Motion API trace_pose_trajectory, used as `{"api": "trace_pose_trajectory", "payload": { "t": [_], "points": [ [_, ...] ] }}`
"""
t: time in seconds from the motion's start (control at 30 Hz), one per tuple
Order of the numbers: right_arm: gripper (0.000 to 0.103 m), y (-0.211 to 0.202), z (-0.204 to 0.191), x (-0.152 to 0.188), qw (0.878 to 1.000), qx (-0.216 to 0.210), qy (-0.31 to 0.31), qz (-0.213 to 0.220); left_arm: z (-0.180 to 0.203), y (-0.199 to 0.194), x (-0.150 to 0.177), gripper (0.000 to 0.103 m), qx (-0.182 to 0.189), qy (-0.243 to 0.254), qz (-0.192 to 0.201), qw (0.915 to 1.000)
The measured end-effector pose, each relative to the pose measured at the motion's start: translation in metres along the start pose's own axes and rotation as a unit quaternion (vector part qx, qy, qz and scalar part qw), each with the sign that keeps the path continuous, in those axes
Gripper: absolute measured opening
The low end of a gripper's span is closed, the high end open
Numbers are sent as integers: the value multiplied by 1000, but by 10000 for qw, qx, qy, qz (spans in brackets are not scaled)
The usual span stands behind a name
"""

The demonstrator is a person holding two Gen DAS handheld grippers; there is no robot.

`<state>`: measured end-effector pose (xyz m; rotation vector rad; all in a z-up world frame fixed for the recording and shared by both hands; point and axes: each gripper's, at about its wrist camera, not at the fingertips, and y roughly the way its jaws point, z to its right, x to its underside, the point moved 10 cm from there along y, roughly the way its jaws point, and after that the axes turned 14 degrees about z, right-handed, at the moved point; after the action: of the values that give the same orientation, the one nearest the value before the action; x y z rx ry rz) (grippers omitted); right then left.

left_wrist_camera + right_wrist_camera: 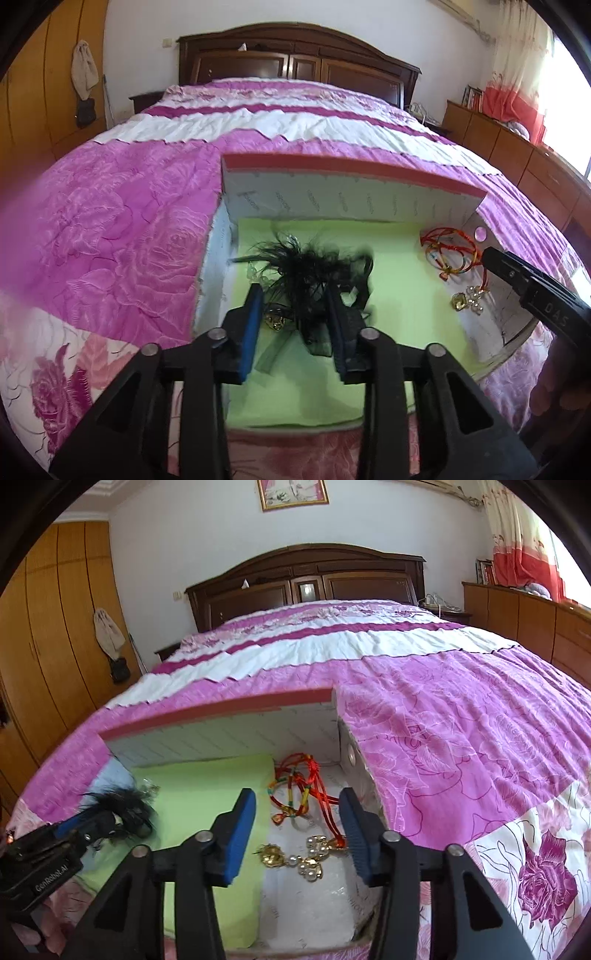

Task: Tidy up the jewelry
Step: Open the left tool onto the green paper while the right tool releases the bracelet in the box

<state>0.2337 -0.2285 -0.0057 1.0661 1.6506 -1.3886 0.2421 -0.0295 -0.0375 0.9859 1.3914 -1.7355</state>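
Currently I have both tools over a shallow box (354, 192) lying on the pink bedspread (129, 221), its floor partly covered by a green sheet (399, 295). My left gripper (295, 299) sits at the box's left side with its jaws spread apart around a black feather ornament (314, 266), which rests on the green sheet; whether the blue pads (251, 328) touch it I cannot tell. My right gripper (297, 812) is likewise released, hovering above the box's right side, where a red cord bracelet (299, 786) lies far of a gold-and-pearl brooch (299, 856), both between its fingers in the right wrist view. I judge the step in hand to be picking up the feather piece for sorting. The next move calls for closing the left jaws gently on the feather's firmer base, since loose plumes may slip or snag the small gold trinket (275, 321) beside it.
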Motion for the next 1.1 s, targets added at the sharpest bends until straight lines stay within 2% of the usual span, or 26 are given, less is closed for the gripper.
{"api": "trace_pose_trajectory", "payload": {
  "t": [0.27,0.7,0.87,1.1],
  "points": [
    [56,-31,-13,-20,9993,-192,-51,329,8,-29,-23,36,65,93,360,9993],
    [62,-99,-33,-50,9959,-436,25,791,11,-76,-38,38,233,-45,578,9980],
    [63,-117,-38,-46,9954,-635,195,697,8,-94,-39,38,214,-165,614,9977],
    [63,-137,-40,-34,9952,-701,282,616,9,-114,-37,39,268,-182,675,9972]
  ]
}}
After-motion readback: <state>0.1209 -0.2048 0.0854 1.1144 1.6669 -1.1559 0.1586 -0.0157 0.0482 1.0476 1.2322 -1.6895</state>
